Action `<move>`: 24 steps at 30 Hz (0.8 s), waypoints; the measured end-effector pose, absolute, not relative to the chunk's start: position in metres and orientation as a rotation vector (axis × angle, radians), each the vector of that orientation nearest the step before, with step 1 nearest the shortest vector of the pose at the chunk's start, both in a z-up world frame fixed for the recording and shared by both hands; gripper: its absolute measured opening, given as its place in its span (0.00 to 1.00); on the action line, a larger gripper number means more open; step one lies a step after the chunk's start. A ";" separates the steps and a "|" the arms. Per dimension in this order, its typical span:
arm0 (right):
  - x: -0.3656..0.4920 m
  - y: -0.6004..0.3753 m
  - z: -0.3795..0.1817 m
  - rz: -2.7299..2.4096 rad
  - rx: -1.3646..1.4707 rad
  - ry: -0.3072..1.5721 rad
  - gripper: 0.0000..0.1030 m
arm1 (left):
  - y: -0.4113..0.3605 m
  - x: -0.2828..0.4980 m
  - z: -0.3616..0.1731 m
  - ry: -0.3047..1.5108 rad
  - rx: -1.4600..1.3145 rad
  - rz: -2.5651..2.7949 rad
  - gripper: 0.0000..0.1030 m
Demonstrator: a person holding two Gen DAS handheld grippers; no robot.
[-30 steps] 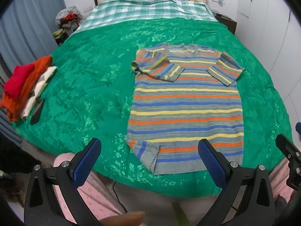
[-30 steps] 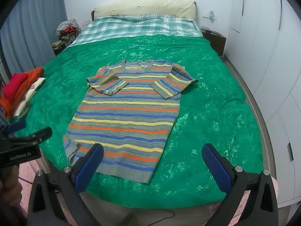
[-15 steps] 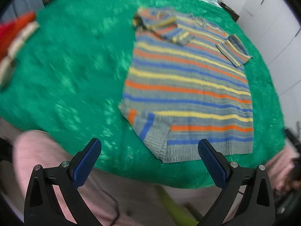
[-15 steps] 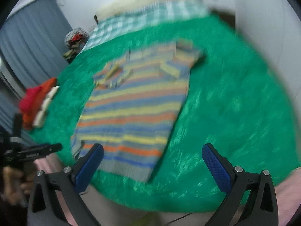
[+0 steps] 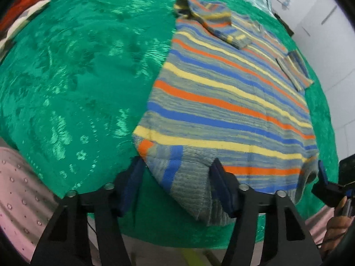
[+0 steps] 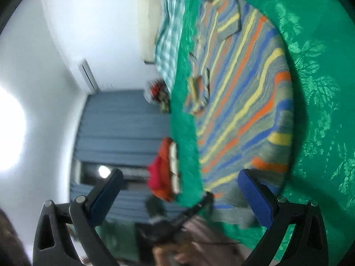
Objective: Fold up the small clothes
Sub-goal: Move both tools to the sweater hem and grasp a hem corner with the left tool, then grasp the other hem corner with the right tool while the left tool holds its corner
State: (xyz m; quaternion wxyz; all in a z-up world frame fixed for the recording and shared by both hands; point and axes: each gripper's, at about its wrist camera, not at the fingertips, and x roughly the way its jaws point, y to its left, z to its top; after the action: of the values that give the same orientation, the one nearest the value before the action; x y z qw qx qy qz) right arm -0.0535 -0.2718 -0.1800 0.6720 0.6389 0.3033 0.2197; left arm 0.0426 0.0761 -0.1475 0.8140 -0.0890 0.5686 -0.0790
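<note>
Left wrist view looks steeply down: the left gripper (image 5: 175, 187) is closing its blue-padded fingers (image 5: 221, 187) around the folded-over hem corner of the grey knit sweater with orange, yellow and blue stripes (image 5: 224, 102), spread near the bed's near edge on the green bedspread (image 5: 73, 77). Only the rolled-over right wrist view shows the right gripper (image 6: 177, 196) with fingers wide apart and empty, blue curtains (image 6: 124, 119) and stacked red-orange clothes (image 6: 162, 170).

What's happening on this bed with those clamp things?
A person is folding a striped knit sweater laid flat on a green bedspread, sleeves already folded in. The left hand-held gripper is closing around the turned-up hem corner nearest them. The right hand-held gripper, rolled sideways, is open at the opposite hem corner, gripping nothing yet.
</note>
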 end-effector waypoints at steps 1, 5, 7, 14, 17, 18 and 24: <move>-0.055 -0.272 -0.180 0.483 1.446 0.694 1.00 | 0.080 0.041 -0.146 1.210 -0.194 -0.161 0.49; -0.075 -0.265 -0.190 0.359 1.430 0.790 1.00 | 0.084 0.037 -0.146 1.200 -0.153 -0.137 0.27; -0.083 -0.270 -0.187 0.277 1.368 0.836 1.00 | 0.089 0.036 -0.145 1.197 -0.167 -0.145 0.09; -0.096 -0.290 -0.233 0.241 1.629 0.803 0.99 | 0.094 0.034 -0.146 1.204 -0.227 -0.183 0.08; -0.079 -0.289 -0.233 0.312 1.726 0.734 0.85 | 0.090 0.036 -0.148 1.208 -0.217 -0.183 0.08; -0.078 -0.290 -0.223 0.342 1.705 0.702 0.84 | 0.091 0.035 -0.147 1.208 -0.222 -0.182 0.08; -0.077 -0.286 -0.142 0.394 1.221 0.746 0.87 | 0.095 0.032 -0.151 1.207 -0.243 -0.182 0.08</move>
State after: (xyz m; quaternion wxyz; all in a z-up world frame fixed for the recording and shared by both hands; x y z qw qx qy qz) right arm -0.0767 -0.2861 -0.1425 0.7370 0.5561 0.3397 0.1796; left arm 0.0325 0.0949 -0.1506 0.8125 -0.1140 0.5653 -0.0855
